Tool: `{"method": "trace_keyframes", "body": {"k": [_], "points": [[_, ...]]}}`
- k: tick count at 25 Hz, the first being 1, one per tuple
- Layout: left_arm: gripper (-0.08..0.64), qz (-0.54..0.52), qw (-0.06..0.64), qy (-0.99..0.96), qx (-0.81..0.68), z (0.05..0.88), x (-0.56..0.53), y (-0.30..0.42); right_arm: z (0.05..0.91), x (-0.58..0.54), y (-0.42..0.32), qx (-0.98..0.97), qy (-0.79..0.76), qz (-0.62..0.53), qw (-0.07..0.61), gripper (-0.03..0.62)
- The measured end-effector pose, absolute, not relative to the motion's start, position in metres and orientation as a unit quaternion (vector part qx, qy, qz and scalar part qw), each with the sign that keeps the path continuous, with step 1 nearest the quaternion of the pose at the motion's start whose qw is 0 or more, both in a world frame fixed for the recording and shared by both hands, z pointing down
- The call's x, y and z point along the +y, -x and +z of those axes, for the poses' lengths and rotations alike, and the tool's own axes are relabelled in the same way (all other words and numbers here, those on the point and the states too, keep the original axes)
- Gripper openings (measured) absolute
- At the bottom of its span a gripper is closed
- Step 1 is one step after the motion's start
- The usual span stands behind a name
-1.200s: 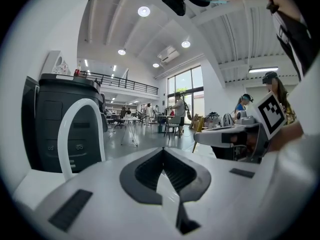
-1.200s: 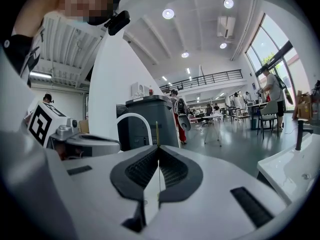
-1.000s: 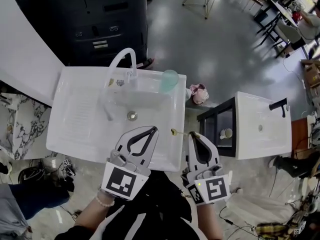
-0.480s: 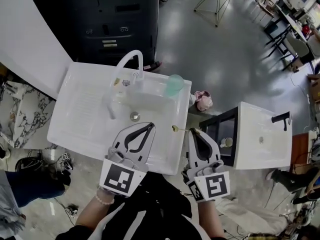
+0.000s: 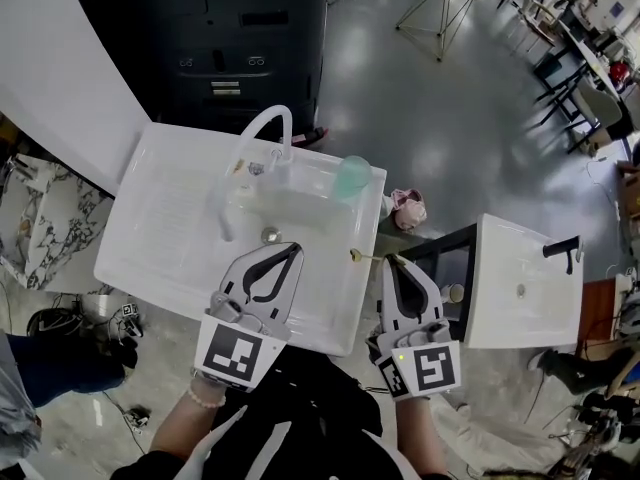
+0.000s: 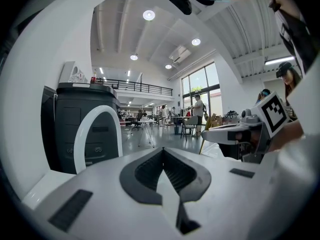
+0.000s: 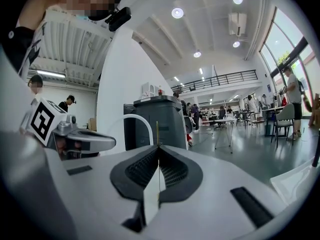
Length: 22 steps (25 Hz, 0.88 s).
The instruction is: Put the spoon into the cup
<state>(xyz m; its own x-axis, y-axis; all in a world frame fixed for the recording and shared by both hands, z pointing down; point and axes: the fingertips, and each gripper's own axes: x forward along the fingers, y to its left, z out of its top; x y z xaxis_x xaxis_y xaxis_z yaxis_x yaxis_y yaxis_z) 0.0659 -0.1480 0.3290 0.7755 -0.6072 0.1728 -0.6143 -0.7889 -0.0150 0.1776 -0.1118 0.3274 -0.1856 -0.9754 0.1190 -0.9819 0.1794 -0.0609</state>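
A translucent green cup (image 5: 353, 176) stands on the back right rim of the white sink (image 5: 150, 238). My right gripper (image 5: 392, 261) is just off the sink's right front corner, shut on a thin gold spoon (image 5: 364, 258). The spoon's bowl points left over the sink's rim. In the right gripper view the spoon (image 7: 157, 132) rises as a thin gold line from the closed tips of my right gripper (image 7: 158, 147). My left gripper (image 5: 293, 250) hangs over the sink's front part, shut with nothing in it; in its own view the left gripper (image 6: 162, 150) has its tips together.
A curved white faucet (image 5: 262, 133) arches over the basin. A black cabinet (image 5: 230, 38) stands behind the sink. To the right is a second white sink unit (image 5: 520, 278) with a black tap (image 5: 560, 246) and a white mug (image 5: 454, 293) on its shelf. A pink thing (image 5: 408, 208) lies on the floor.
Both grippers have drifted a little along the sink's front edge as the head view shifted. The spoon stays in the right gripper, and both grippers stay shut.
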Motion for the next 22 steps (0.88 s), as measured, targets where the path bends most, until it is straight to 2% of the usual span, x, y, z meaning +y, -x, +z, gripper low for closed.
{"method": "trace_keyframes", "body": {"k": [22], "points": [[-0.002,0.081,0.033,-0.930,-0.356,0.331,-0.164,-0.057,0.326,-0.203,-0.211,-0.765,-0.643,0.034,0.022,0.007]]}}
